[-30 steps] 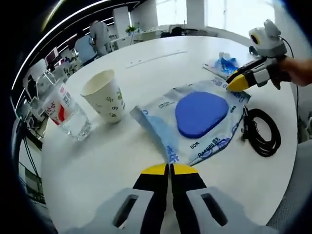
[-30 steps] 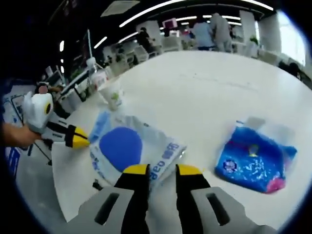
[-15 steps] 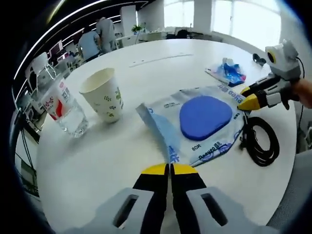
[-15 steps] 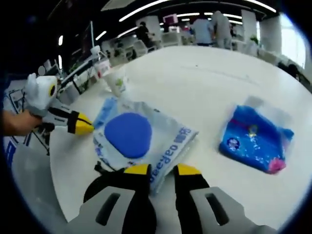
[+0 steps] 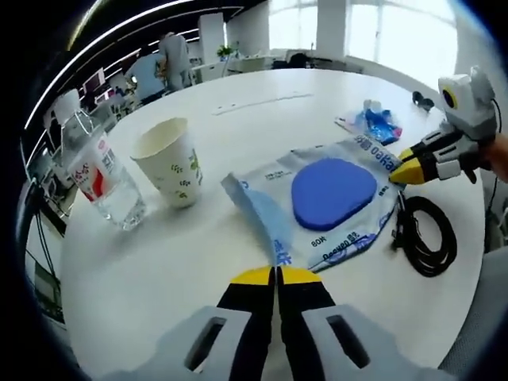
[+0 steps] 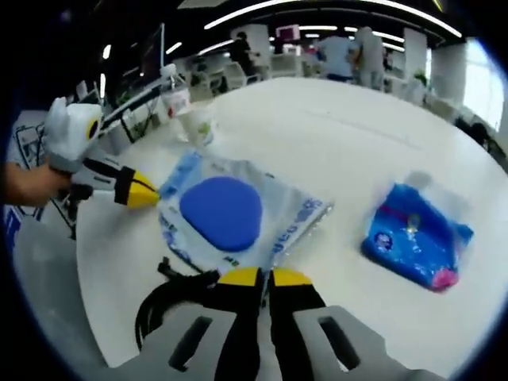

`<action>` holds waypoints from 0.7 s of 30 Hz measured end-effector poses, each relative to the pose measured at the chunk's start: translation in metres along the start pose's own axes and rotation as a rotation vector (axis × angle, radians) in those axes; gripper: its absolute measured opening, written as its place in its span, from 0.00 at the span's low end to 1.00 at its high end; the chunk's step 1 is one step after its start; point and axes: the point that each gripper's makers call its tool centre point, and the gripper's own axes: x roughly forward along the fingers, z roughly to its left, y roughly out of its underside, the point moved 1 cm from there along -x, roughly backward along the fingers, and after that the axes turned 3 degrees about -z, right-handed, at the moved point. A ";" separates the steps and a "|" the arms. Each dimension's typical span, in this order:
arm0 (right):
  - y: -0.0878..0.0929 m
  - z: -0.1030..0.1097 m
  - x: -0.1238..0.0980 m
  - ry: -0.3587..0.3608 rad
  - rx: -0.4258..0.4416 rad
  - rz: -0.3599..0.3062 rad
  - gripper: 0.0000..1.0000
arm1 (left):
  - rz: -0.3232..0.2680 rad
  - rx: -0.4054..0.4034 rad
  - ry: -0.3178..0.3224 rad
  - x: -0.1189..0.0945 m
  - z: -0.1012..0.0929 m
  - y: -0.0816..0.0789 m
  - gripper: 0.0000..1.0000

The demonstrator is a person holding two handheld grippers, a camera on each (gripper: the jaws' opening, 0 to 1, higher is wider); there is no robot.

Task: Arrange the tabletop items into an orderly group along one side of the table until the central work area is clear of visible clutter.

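A flat wet-wipes pack [image 5: 329, 198] with a blue oval lid lies mid-table; its near corner is lifted up to my left gripper [image 5: 276, 275], which is shut on that corner. My right gripper [image 6: 255, 277] is shut at the pack's [image 6: 230, 210] opposite edge, and the edge seems pinched between its jaws. Each gripper shows in the other's view: the right gripper [image 5: 403, 171] on the right and the left gripper [image 6: 151, 193] on the left. A paper cup [image 5: 168, 163] and a water bottle [image 5: 99, 178] stand to the left of the pack. A small blue packet [image 6: 417, 238] lies apart.
A coiled black cable [image 5: 425, 226] lies by the pack near the table edge, and it shows as a cable [image 6: 171, 298] just left of my right jaws. The round white table [image 5: 262, 95] stretches far behind. Office chairs, desks and people are in the background.
My right gripper's jaws have gone from open to shut at the pack's edge, after shifting along it past the cable. The left gripper has held its grip on the corner.
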 end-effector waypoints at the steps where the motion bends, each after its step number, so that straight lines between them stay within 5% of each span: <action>1: -0.003 -0.002 -0.001 0.006 -0.006 -0.010 0.00 | -0.005 -0.005 0.003 0.001 0.000 -0.003 0.00; 21: -0.036 -0.033 0.011 0.059 -0.058 -0.067 0.00 | -0.062 0.023 -0.004 0.021 0.017 -0.046 0.00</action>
